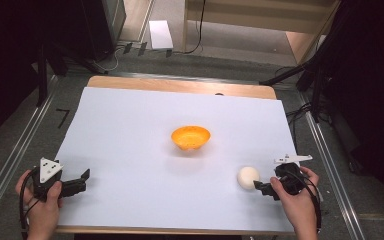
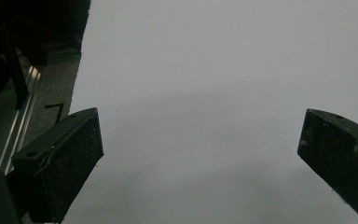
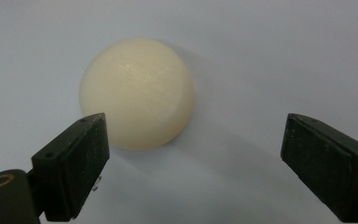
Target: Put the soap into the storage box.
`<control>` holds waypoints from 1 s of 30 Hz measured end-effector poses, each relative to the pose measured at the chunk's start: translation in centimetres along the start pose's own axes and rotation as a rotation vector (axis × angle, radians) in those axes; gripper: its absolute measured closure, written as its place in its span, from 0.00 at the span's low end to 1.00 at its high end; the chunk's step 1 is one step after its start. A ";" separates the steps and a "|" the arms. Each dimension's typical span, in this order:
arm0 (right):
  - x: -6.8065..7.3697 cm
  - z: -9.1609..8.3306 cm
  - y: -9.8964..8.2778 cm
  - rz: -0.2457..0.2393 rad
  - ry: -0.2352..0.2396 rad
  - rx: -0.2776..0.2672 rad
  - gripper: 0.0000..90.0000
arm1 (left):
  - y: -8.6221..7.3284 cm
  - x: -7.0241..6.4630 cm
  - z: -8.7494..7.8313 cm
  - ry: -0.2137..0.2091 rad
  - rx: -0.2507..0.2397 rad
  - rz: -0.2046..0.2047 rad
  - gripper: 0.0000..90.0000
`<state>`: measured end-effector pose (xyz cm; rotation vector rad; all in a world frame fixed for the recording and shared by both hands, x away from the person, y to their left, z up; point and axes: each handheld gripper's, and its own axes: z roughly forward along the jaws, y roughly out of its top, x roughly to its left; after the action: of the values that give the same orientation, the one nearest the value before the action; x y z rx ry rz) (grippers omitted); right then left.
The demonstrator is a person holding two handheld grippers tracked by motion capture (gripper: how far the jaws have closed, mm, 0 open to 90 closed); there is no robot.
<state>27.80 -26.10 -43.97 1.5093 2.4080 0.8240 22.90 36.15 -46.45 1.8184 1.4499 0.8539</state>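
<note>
A: Where's the ball (image 1: 248, 177)?

B: On the white sheet (image 1: 130, 130), near the front right corner, just ahead of the right gripper (image 1: 258, 188). In the right gripper view it lies on the sheet, past the jaw tips and a bit toward the left one. The jaws stand spread and nothing is between them.

A: And the left gripper (image 1: 84, 176)?

B: Low at the front left, well apart from everything. Its jaws are wide apart too, with bare sheet between them.

A: The bowl (image 1: 191, 137)?

B: Orange, mid-table, well apart from the ball.

A: What could go wrong from here?

B: I'd say the ball is the trouble. It's round and looks smooth, so if the right gripper goes in off-centre, the left jaw may nudge it first and send it rolling across the sheet, maybe off the near edge

A: And if it does get pinched?

B: A grip above or below its widest part could squeeze it out like a pip. The jaws need to straddle the middle before closing
</note>
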 end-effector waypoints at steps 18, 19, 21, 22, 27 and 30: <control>1.5 1.6 0.6 -0.043 0.078 0.043 0.03 | 0.0 -0.1 0.0 0.009 0.005 0.008 0.00; 1.5 1.7 0.5 -0.046 0.081 0.043 0.03 | 0.0 -0.1 0.0 0.010 0.006 0.009 0.00; 1.5 2.1 0.5 -0.042 0.081 0.045 0.03 | 0.0 -0.1 0.0 0.010 0.007 0.009 0.00; 1.5 2.2 0.6 -0.041 0.082 0.046 0.03 | 0.0 -0.1 0.0 0.011 0.006 0.010 0.00; 1.9 3.4 0.8 -0.045 0.097 0.065 0.06 | 0.0 -0.2 0.0 0.011 -0.002 0.014 0.00; 2.1 3.6 0.9 -0.044 0.098 0.068 0.08 | 0.0 -0.2 0.0 0.011 -0.003 0.014 0.00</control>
<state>29.13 -22.69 -46.21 1.4662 2.5551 0.8335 22.82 36.00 -46.47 1.8263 1.4439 0.8735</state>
